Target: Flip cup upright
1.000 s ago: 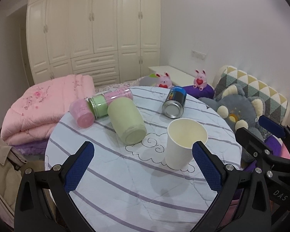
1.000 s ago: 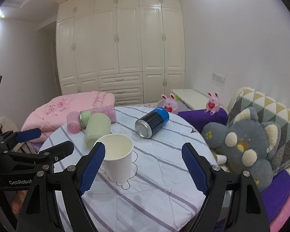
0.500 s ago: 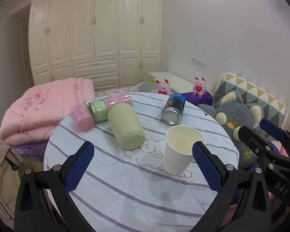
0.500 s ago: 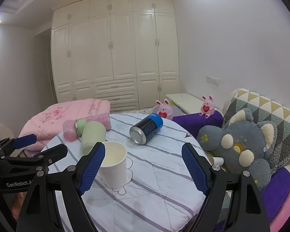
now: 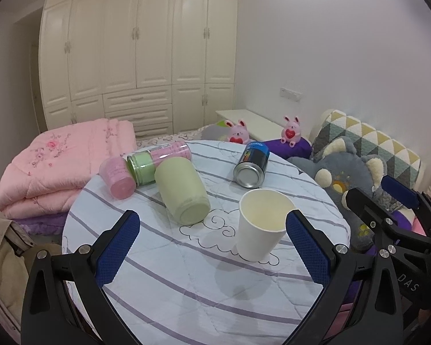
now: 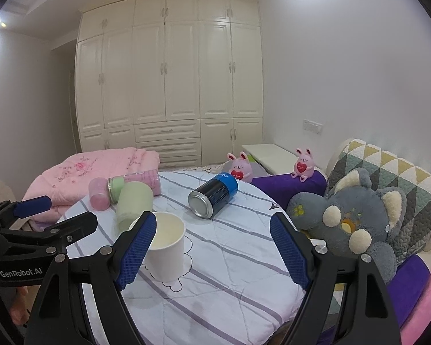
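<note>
The round tabletop (image 5: pixel 163 281), covered with a striped quilted cloth, carries everything here. Of the things on it, the biggest is the pale green cup (image 5: pixel 184 191), which lies on its side near the middle, its closed base turned to the near edge and its mouth to the far edge. Behind it, close to the far left edge, a jar with a green lid (image 5: pixel 158 161) and a small pink cup (image 5: pixel 117 176) lie on their sides too, and the jar seems to touch the green cup. A blue can (image 5: pixel 251 164) lies toward the far right edge. The white paper cup (image 5: pixel 263 222) stands upright already, on the right side of the tabletop, mouth up and empty. I judge that this paper cup is light and thin, so it would dent easily under strong pressure and could tip over; the best hold is gentle, across the middle of its wall. The left hand-held gripper (image 5: pixel 212 247) is spread wide and grasps nothing; the paper cup stands just beside its right finger. The right hand-held gripper (image 6: pixel 212 250) is also spread wide and empty, with the paper cup partly behind its left finger.
</note>
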Demonstrator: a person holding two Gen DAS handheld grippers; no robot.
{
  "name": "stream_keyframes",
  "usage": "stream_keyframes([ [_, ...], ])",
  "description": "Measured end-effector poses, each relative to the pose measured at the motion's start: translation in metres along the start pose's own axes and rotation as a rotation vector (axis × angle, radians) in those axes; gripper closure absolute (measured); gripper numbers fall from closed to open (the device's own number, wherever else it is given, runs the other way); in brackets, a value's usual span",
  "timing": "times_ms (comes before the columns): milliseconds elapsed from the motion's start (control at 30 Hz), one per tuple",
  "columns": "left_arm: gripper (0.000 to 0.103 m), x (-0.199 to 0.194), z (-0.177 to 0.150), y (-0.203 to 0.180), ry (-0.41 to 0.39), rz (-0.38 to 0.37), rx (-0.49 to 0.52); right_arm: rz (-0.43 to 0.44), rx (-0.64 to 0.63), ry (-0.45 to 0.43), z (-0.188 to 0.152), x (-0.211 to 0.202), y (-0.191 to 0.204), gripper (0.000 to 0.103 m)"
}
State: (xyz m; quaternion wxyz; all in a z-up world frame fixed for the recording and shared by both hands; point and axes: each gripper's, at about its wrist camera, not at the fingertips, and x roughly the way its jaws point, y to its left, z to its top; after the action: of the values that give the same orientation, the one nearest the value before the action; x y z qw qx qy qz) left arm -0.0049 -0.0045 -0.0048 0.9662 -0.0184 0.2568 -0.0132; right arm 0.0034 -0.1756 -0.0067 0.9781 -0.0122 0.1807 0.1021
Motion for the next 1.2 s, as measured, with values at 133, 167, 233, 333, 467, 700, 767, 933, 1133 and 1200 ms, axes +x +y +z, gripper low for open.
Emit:
stream_keyframes([
  [133,0.0,-0.003,0.0,0.0,-0.016,0.004,0.007,0.003,-0.001,-0.006,0.001,-0.001,0.0,0.02],
  [167,0.0,-0.003,0.001,0.0,-0.02,0.006,0.009,0.001,-0.002,-0.007,0.0,0.0,0.0,0.02],
  [233,0.0,-0.005,0.001,-0.001,-0.036,0.012,0.015,-0.003,-0.006,-0.011,0.001,-0.001,0.001,0.02],
  [333,0.0,-0.007,0.001,-0.002,-0.06,0.024,0.031,-0.008,-0.011,-0.026,0.001,-0.003,0.001,0.02],
  [467,0.0,-0.01,0.002,-0.003,-0.087,0.032,0.044,-0.027,-0.025,-0.045,0.003,-0.006,0.003,0.02],
  [700,0.0,-0.013,0.004,-0.003,-0.111,0.03,0.047,-0.032,-0.029,-0.067,0.004,-0.008,0.004,0.02],
  [767,0.0,-0.013,0.004,-0.003,-0.111,0.027,0.045,-0.032,-0.031,-0.068,0.004,-0.008,0.005,0.02],
  [933,0.0,-0.013,0.004,-0.002,-0.108,0.027,0.041,-0.033,-0.036,-0.066,0.003,-0.008,0.006,0.02],
  [1133,0.0,-0.013,0.004,-0.002,-0.102,0.032,0.047,-0.034,-0.036,-0.061,0.003,-0.008,0.006,0.02],
  [1200,0.0,-0.012,0.004,-0.003,-0.1,0.036,0.048,-0.035,-0.038,-0.059,0.003,-0.008,0.006,0.02],
])
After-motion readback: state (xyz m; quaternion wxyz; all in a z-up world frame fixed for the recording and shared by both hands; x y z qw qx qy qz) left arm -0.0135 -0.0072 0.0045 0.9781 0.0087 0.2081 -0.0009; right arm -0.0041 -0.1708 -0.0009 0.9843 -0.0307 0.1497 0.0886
